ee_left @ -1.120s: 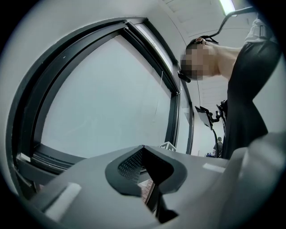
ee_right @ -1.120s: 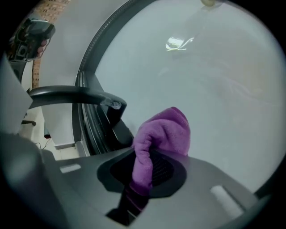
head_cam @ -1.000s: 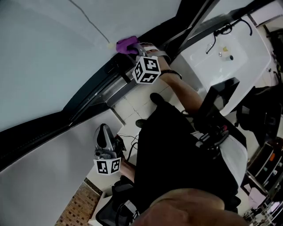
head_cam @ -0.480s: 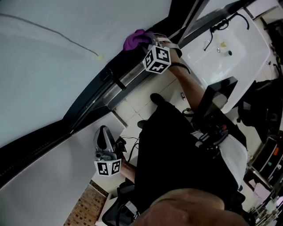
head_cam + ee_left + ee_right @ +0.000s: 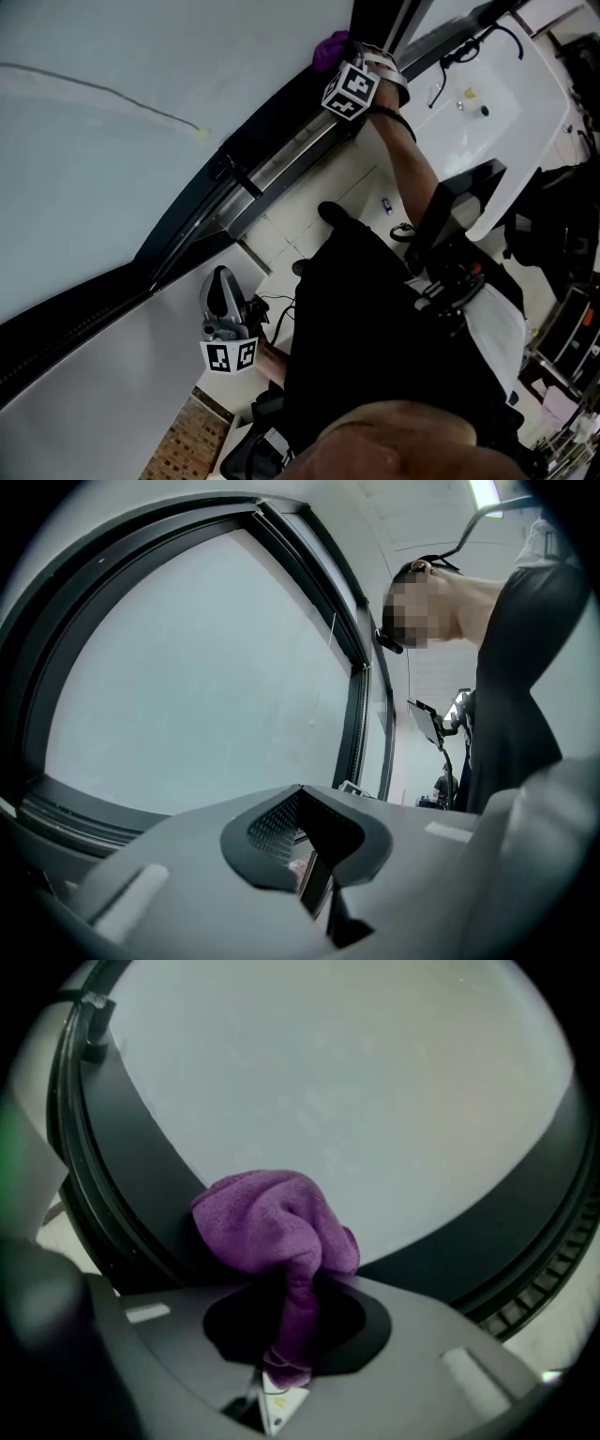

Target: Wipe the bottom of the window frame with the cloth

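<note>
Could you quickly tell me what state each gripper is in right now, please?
Left gripper: closed, holding nothing.
Right gripper: closed on the purple cloth.

Found the frame (image 5: 272, 120) bare and open down-left of the right gripper (image 5: 345, 58), save for a latch (image 5: 234, 173) standing up from it about midway. Met a dark upright (image 5: 375, 23) just beyond the cloth (image 5: 330, 47), closing off that end. Saw glass (image 5: 141, 56) walling the far side. Had the desk (image 5: 506, 103) near behind the arm (image 5: 408, 169), with open floor (image 5: 361, 173) below. Held the left gripper (image 5: 220, 305) low, well apart, beside the body (image 5: 375, 319).
</note>
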Motion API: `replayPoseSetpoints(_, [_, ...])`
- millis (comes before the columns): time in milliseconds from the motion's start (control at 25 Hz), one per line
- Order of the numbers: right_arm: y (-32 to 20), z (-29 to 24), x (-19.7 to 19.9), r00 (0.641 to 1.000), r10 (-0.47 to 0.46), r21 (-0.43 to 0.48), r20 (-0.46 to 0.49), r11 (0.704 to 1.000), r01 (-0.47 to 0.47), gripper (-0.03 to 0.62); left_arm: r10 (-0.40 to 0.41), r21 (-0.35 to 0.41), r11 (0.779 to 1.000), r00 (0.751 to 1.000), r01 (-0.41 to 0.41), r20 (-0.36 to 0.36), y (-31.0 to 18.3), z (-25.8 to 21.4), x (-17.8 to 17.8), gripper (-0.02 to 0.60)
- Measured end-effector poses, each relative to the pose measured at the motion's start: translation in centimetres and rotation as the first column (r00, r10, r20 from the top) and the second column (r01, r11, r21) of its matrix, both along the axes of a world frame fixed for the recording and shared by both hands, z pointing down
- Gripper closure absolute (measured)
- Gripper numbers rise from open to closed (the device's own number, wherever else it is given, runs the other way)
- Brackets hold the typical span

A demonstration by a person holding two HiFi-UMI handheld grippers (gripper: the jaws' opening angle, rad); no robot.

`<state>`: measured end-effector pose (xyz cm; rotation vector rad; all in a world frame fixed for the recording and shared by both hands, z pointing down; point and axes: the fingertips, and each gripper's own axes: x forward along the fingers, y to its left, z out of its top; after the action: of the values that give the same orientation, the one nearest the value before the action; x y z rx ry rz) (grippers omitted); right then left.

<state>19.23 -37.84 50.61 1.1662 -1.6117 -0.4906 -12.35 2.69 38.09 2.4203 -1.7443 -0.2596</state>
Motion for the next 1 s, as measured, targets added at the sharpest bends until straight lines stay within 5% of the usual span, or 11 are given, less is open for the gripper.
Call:
replayPoseSetpoints(200, [-1.7,1.2,1.7,0.997,0.062,-0.009,-0.056,0.998,-0.063,0.536,-0.005,0.008,1.000,1.000,0.005,-0.004,0.2,0.3,0.2,0.578])
replayPoseSetpoints(280, [-0.9,0.8,1.6,0.998,0.058,-0.036,0.025,0.998,-0.057,0.533,-0.013,0.005,1.000,1.000,0.013,-0.006,0.4,0.2,-0.2,0.578])
replayPoseSetpoints(360, [1.9,-1.0,0.1,0.974,0.024,-0.074,0.227,0.997,-0.007,0.531,-0.029,-0.001,1.000,1.000,0.029,-0.011,0.7,0.4,-0.6,0.578])
replayPoseSetpoints(400, [3.8,-2.2,-1.5,0.928,-0.013,-0.092,0.372,0.994,0.051,0.531,-0.037,-0.003,0.999,0.999,0.037,-0.016,0.6,0.5,-0.7,0.578])
replayPoseSetpoints(480, [7.6,-4.6,-5.9,0.739,-0.096,-0.107,0.667,0.969,0.223,0.531,-0.045,-0.003,0.999,0.999,0.045,-0.020,0.4,0.5,-0.7,0.578])
replayPoseSetpoints(560, [10.7,-5.9,-10.8,0.550,-0.148,-0.090,0.822,0.920,0.383,0.531,-0.045,0.002,0.999,0.999,0.046,-0.021,0.2,0.1,-0.7,0.578])
replayPoseSetpoints(600, [11.7,-5.9,-13.1,0.520,-0.175,-0.081,0.836,0.898,0.433,0.531,-0.046,0.007,0.999,0.999,0.046,-0.022,0.2,-0.1,-0.9,0.578])
replayPoseSetpoints(640, [12.3,-5.5,-15.2,0.537,-0.210,-0.078,0.817,0.882,0.464,0.531,-0.049,0.010,0.999,0.999,0.049,-0.023,0.3,-0.2,-1.1,0.578])
replayPoseSetpoints(840, [12.3,-1.2,-20.9,0.742,-0.370,-0.098,0.560,0.859,0.503,0.539,-0.073,0.008,0.997,0.997,0.073,-0.025,0.8,-0.4,-1.5,0.578])
replayPoseSetpoints(1000, [12.4,-1.0,-20.8,0.782,-0.424,-0.075,0.457,0.857,0.509,0.537,-0.085,-0.001,0.996,0.996,0.085,-0.018,1.2,-0.7,-1.7,0.578])
